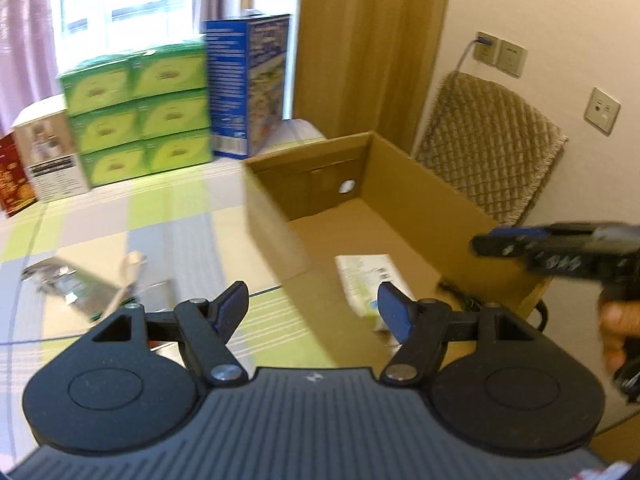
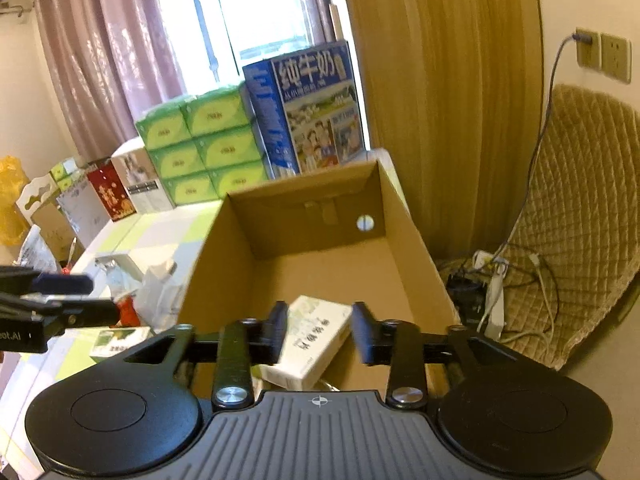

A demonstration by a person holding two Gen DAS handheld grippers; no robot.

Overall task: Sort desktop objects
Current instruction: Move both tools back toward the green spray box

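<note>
Over the cardboard box (image 2: 404,216), right gripper (image 2: 320,334) brackets white packet (image 2: 316,336)

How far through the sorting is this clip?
Early. Done: one white-and-green packet lies in the cardboard box, which looks otherwise bare. In hand: nothing; the right gripper is open above that packet, the left gripper open and empty. Left: a silver pouch and several other blurred items on the table.

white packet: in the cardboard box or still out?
In. The white packet lies on the floor of the cardboard box, near its front end, between the open right tongs, which do not grip it.
</note>
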